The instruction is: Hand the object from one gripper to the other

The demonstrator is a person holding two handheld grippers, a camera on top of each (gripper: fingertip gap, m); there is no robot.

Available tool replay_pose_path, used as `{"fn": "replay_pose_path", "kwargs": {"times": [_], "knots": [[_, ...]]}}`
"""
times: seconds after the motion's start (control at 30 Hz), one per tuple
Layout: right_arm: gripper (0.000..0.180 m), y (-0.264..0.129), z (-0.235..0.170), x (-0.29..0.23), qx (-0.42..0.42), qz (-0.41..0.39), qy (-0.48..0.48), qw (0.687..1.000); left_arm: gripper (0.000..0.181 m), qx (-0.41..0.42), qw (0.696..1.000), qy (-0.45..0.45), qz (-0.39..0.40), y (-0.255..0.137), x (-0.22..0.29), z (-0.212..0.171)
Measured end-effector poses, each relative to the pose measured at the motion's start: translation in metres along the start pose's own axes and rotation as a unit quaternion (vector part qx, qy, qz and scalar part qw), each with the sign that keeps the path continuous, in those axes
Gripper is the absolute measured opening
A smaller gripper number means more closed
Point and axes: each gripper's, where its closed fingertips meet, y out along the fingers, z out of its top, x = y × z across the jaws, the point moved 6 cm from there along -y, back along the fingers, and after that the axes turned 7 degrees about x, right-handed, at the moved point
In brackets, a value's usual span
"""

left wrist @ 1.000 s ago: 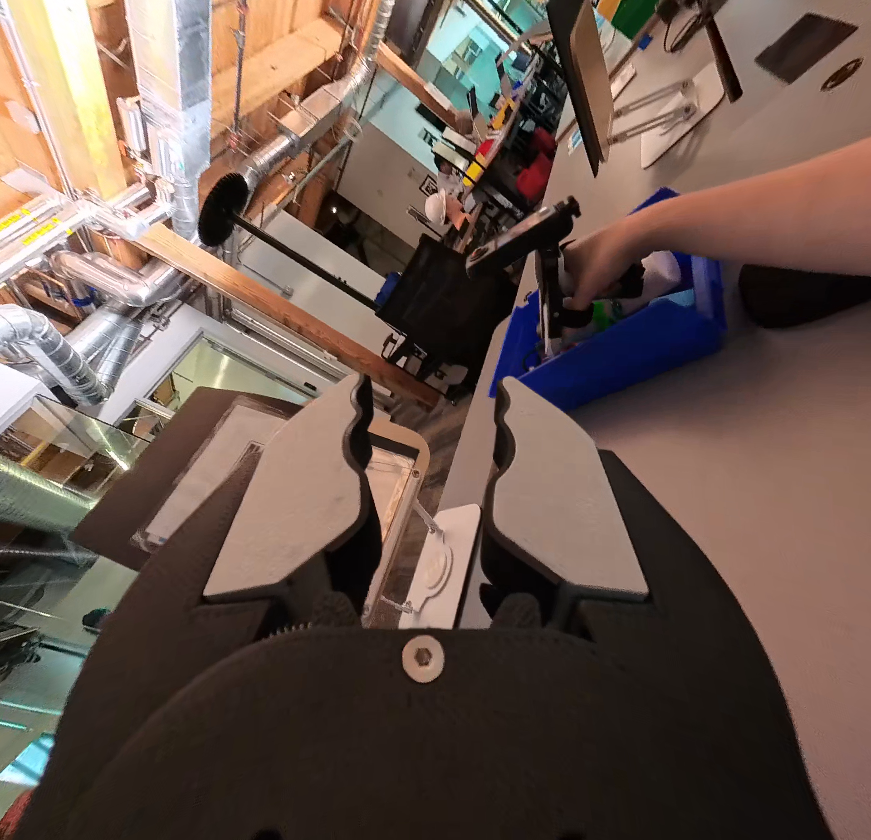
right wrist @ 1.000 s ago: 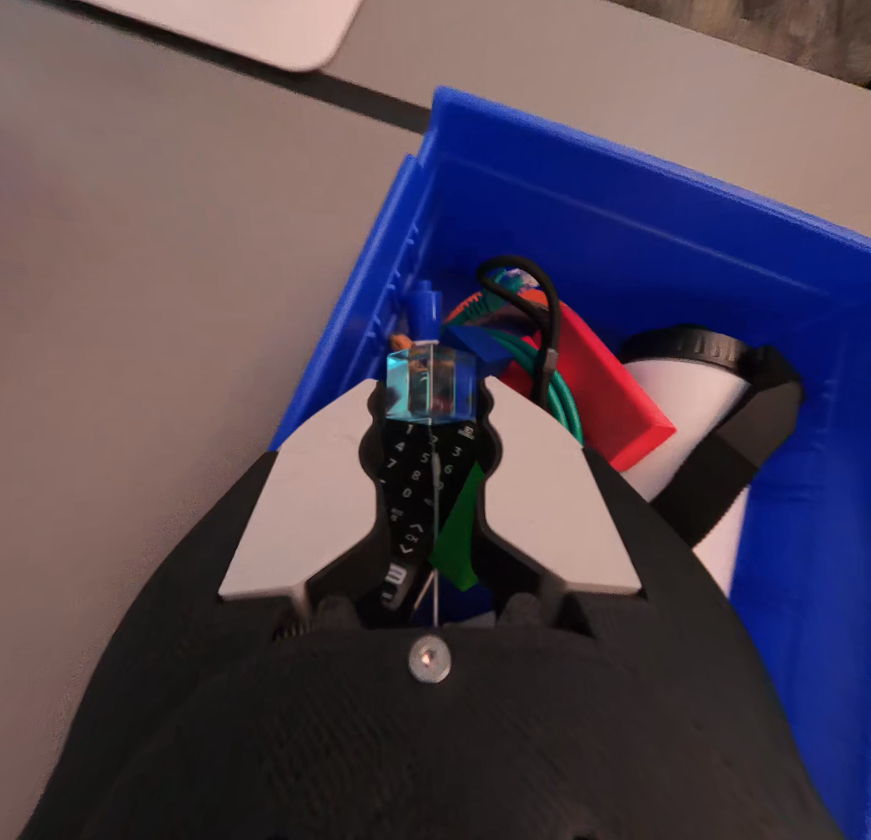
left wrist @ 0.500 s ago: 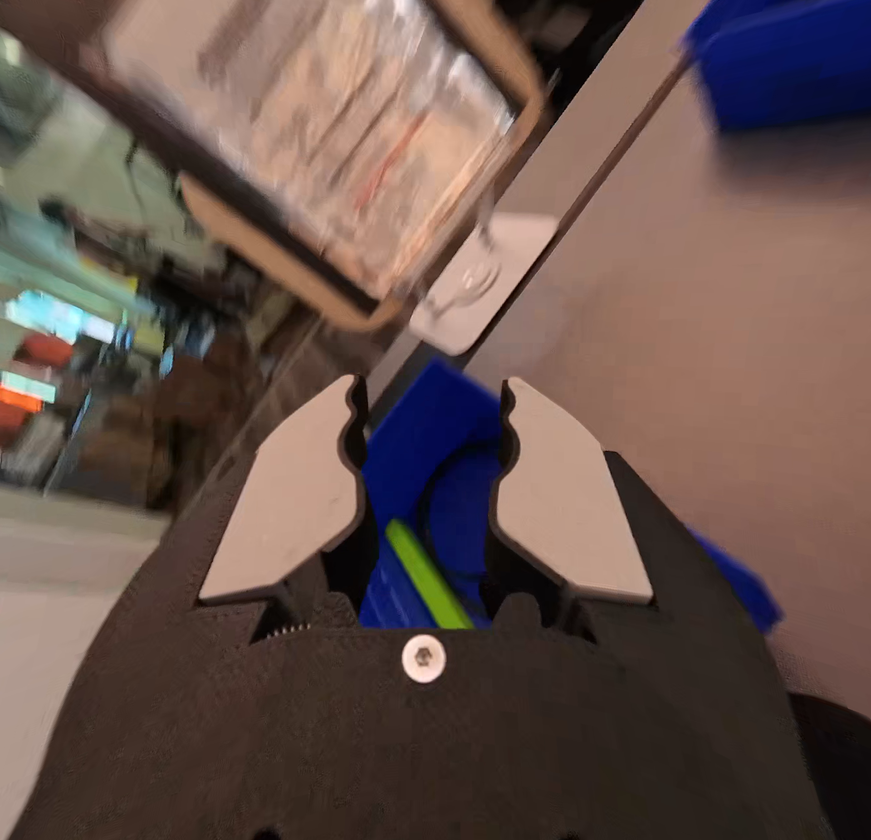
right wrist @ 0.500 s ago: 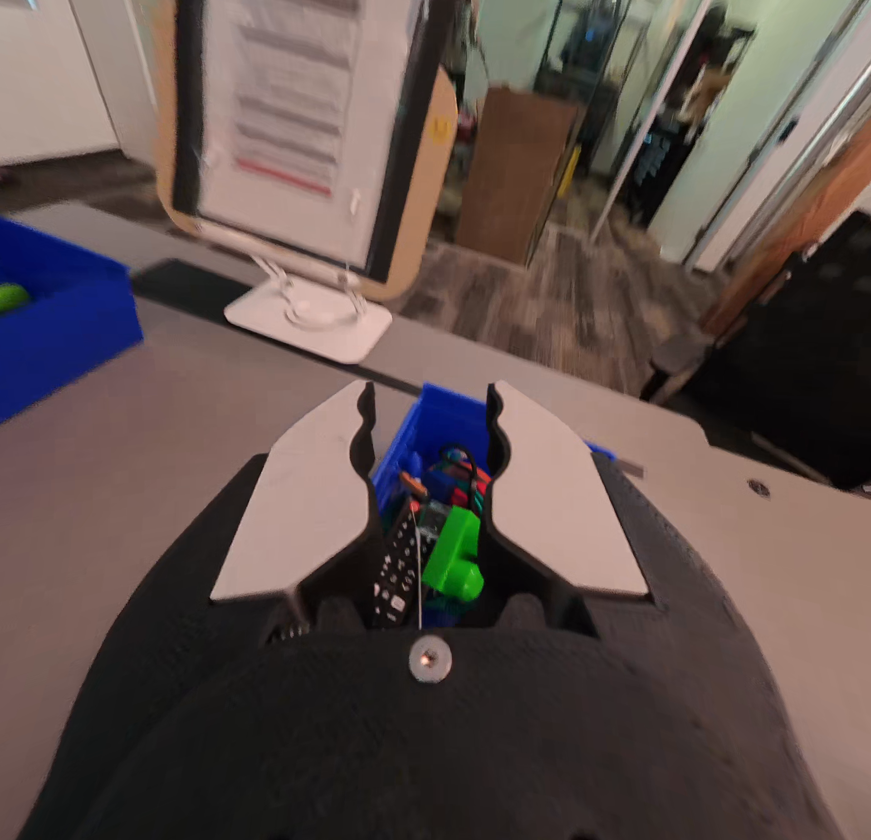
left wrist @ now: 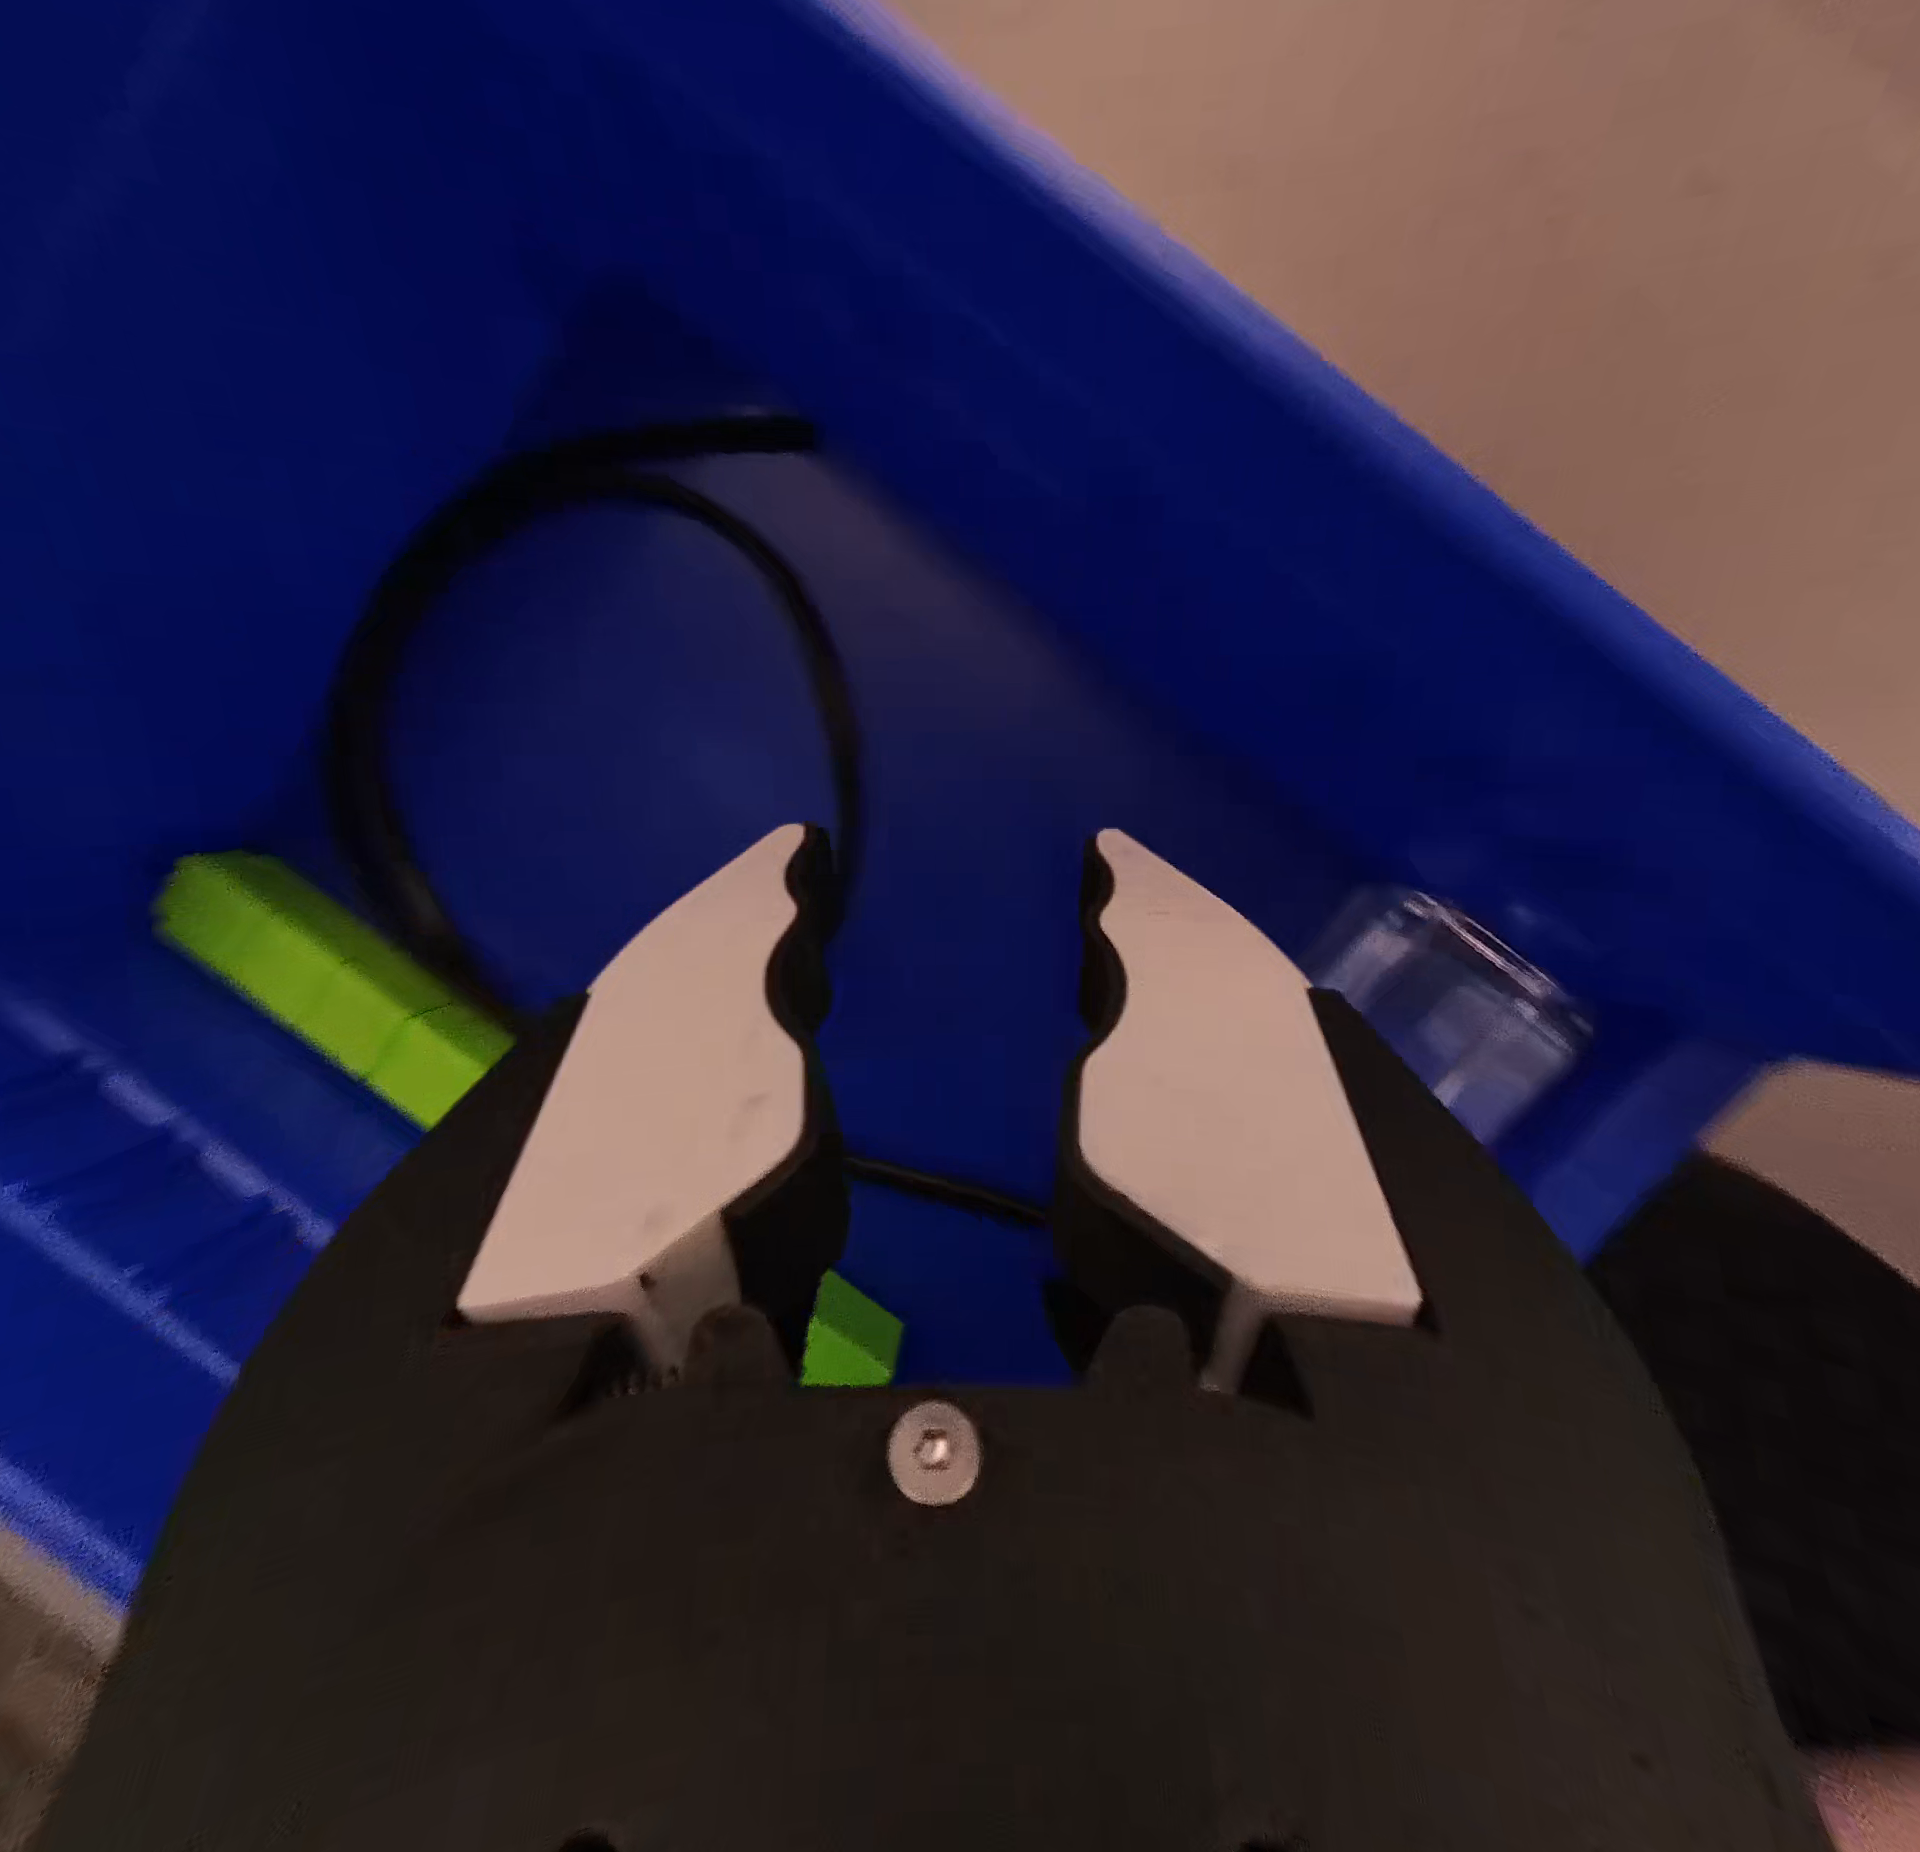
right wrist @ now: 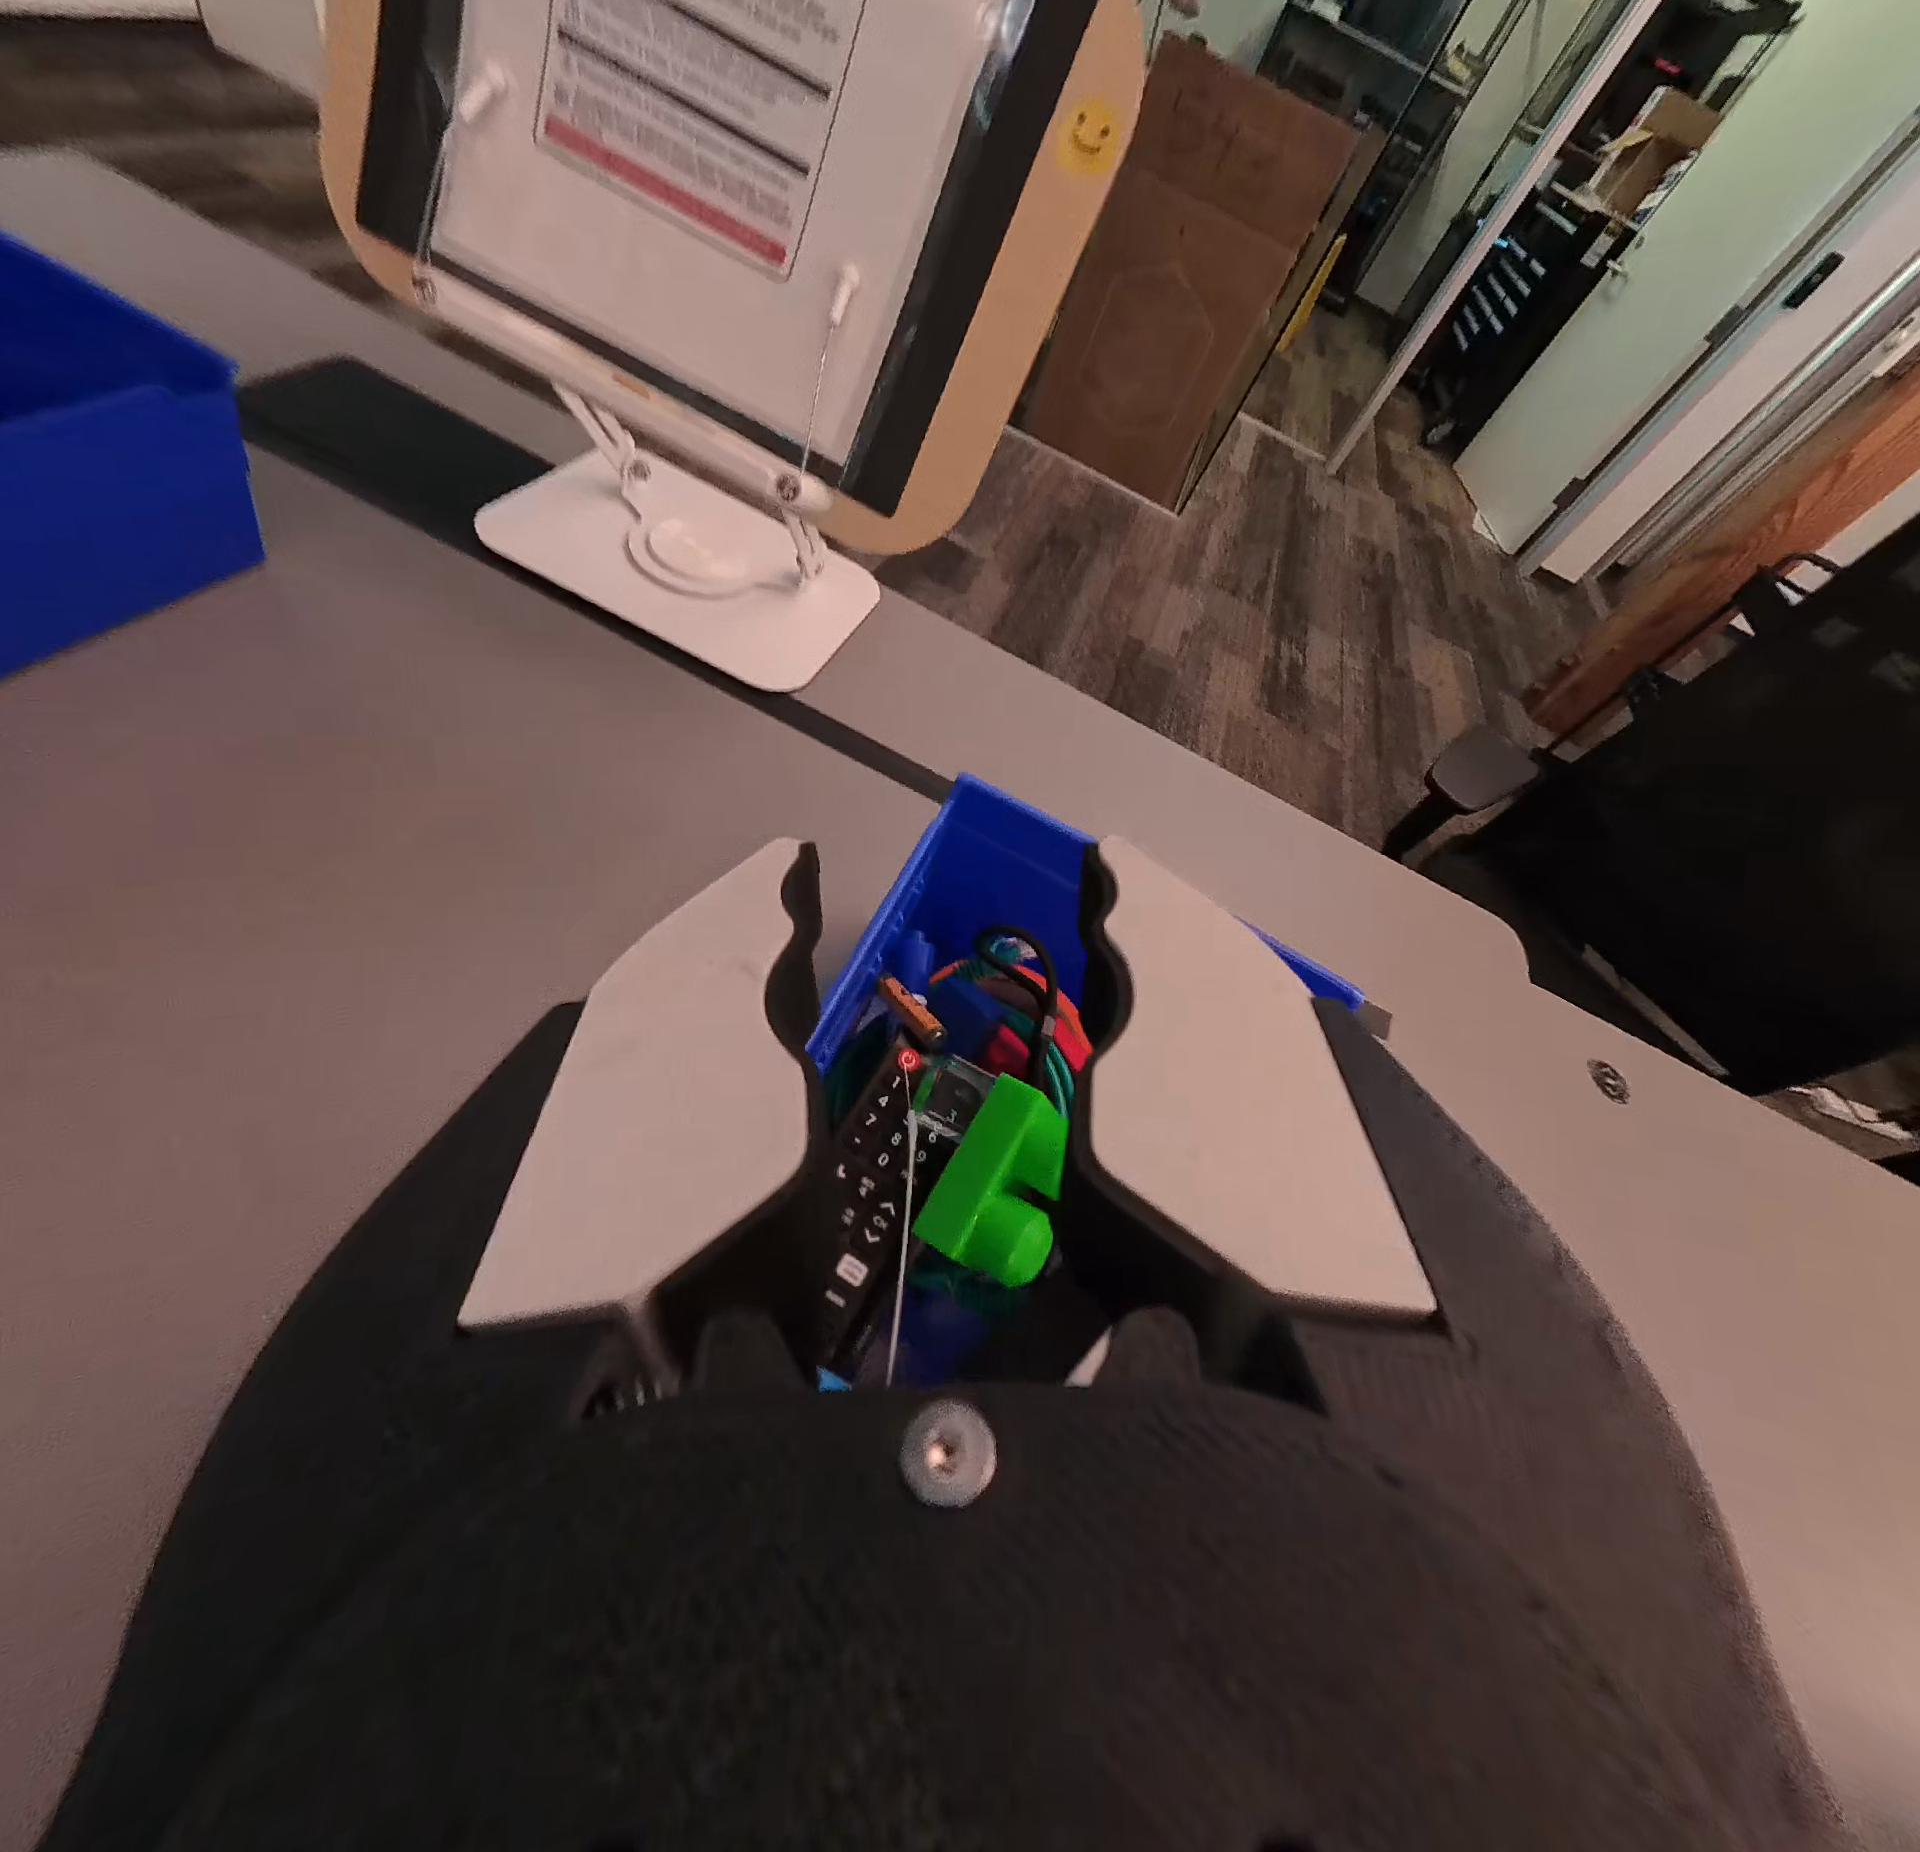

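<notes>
Evidently both grippers are empty, hanging over separate blue bins.

Left gripper (left wrist: 945,929), jaws spread, aims into a bin (left wrist: 1195,514) holding a clear cube (left wrist: 1455,1002) by its right wall; right gripper (right wrist: 948,935), spread too, overlooks the cluttered bin (right wrist: 997,846) at the bench's far edge.

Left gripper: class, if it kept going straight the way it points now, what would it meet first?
Most likely the bare floor of the blue bin, inside the black cable loop. The open left gripper holds nothing; depth is unclear.
</notes>
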Motion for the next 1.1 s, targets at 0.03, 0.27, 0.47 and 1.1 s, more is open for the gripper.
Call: {"fn": "replay_pose_path", "kwargs": {"times": [0.03,0.27,0.47,1.1], "knots": [[0.049,0.002,-0.001,-0.003,-0.008,0.002,-0.013,1.000,0.045,0.001,0.999,0.012,-0.038,-0.003,0.009,-0.003],[0.049,0.006,0.004,-0.017,-0.013,0.013,-0.057,0.998,0.055,0.011,0.977,0.008,-0.213,-0.026,0.047,-0.010],[0.049,0.003,0.005,-0.015,-0.005,0.013,-0.048,0.999,0.063,-0.035,0.981,-0.003,-0.191,-0.019,0.047,-0.013],[0.049,0.006,0.001,-0.014,-0.016,0.017,-0.057,0.998,0.044,-0.072,0.939,-0.093,-0.324,0.005,0.048,-0.030]]}}
